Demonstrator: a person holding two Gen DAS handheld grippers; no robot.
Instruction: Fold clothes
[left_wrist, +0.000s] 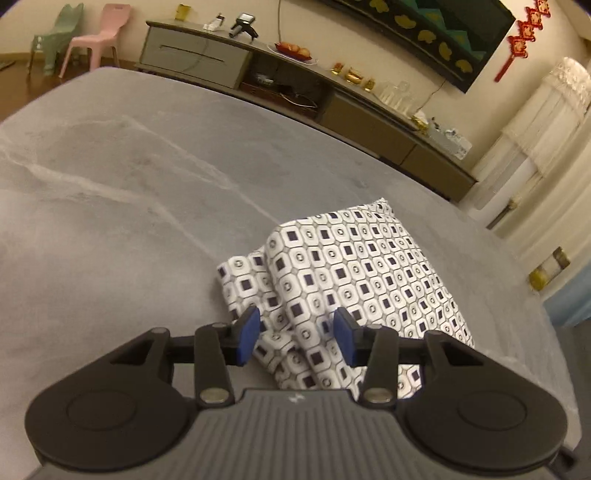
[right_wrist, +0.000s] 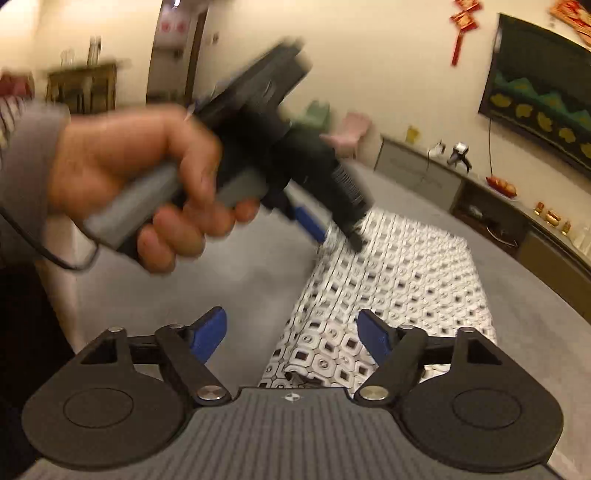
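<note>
The cloth (left_wrist: 354, 273) is seen lying on the grey table (left_wrist: 129, 184), already folded into a compact bundle. The left gripper (left_wrist: 295, 336) and the right gripper (right_wrist: 291, 338) are held just above its near edge, jaws open, nothing gripped. Perhaps one last fold or a smoothing is left.

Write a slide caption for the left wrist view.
Left hand-held gripper open above the near edge of a folded patterned garment lying on a grey tabletop.
</note>
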